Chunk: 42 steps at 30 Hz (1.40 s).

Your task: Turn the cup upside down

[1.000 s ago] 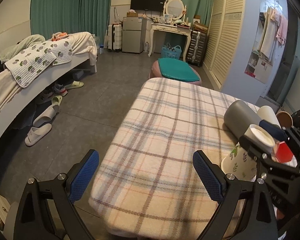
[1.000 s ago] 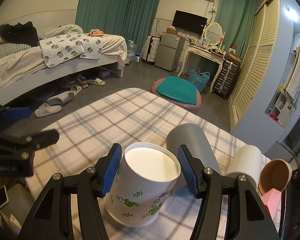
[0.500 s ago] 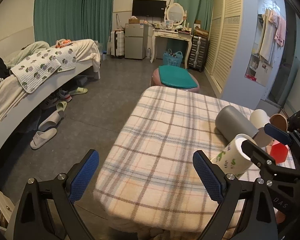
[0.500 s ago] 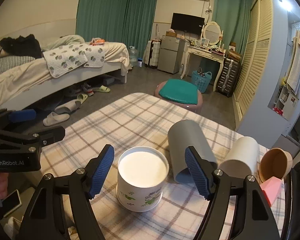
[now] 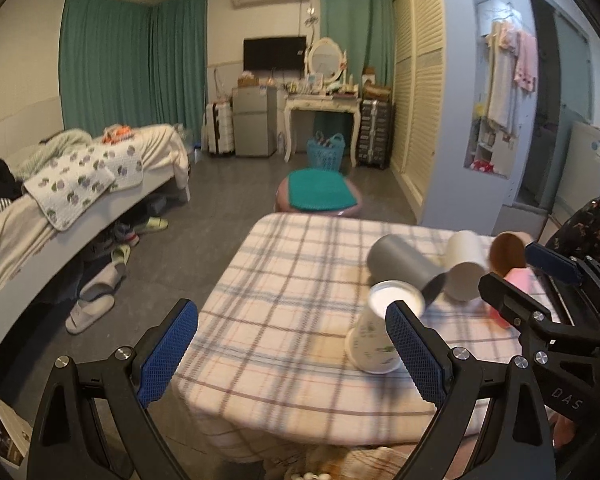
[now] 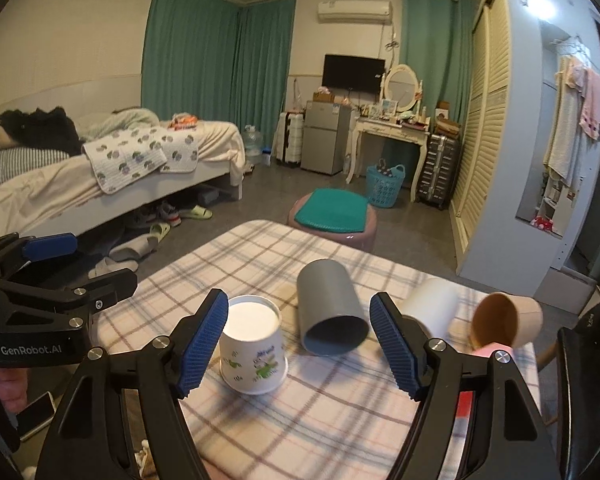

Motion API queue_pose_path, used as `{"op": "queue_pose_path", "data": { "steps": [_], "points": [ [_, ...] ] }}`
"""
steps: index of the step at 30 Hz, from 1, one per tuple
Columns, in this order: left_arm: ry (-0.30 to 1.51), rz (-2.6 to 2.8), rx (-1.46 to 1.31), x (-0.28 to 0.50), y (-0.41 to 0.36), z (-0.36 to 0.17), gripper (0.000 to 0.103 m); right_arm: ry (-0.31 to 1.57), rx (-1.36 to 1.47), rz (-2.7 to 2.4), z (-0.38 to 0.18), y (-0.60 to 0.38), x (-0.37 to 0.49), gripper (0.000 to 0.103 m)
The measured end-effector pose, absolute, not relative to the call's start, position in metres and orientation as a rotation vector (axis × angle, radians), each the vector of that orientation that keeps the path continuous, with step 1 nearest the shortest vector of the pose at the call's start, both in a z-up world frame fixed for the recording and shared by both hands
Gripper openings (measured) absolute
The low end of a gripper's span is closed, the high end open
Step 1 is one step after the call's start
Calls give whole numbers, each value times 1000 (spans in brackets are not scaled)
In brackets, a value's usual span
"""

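At lower centre of the right wrist view, we are seeing the paper cup (image 6: 254,350) standing mouth-down on the plaid cloth (image 6: 340,412). Our right gripper (image 6: 296,346) is gaping wide, empty; our left gripper (image 5: 292,356) too. We are judging it light and crushable, best held gently mid-wall.

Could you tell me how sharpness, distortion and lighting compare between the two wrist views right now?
Left wrist view: motion-smeared, the printed cup and plaid tablecloth soft. Right wrist view: crisper, the cup's print visible. Both: fisheye bending the wardrobe, dark corner vignetting, dim room light with a bright glare spot high on the wardrobe.
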<state>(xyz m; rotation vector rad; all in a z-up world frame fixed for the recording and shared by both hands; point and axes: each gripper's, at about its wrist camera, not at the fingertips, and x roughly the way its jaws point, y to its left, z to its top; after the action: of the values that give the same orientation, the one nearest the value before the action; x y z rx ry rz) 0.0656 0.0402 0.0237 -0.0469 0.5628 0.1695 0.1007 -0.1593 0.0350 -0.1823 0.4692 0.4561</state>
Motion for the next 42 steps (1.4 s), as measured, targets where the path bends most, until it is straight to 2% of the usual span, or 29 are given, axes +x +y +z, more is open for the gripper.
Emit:
{"op": "queue_pose_path", "data": {
  "steps": [8,10,18,26,42],
  "points": [
    [466,149,-21,29,15,34,98,423,-135,395,50,-200,52,81],
    [427,145,8,18,8,35,98,413,-119,371,51,-209,40,88],
    [367,136,10,-6,-1,25,102,408,-70,292,38,-233,10,103],
    [379,132,6,-18,-2,6,103,448,-31,253,14,-241,-3,103],
    [384,117,-10,-25,-2,-1,103,460,-30,237,9,-239,-4,103]
  ]
}}
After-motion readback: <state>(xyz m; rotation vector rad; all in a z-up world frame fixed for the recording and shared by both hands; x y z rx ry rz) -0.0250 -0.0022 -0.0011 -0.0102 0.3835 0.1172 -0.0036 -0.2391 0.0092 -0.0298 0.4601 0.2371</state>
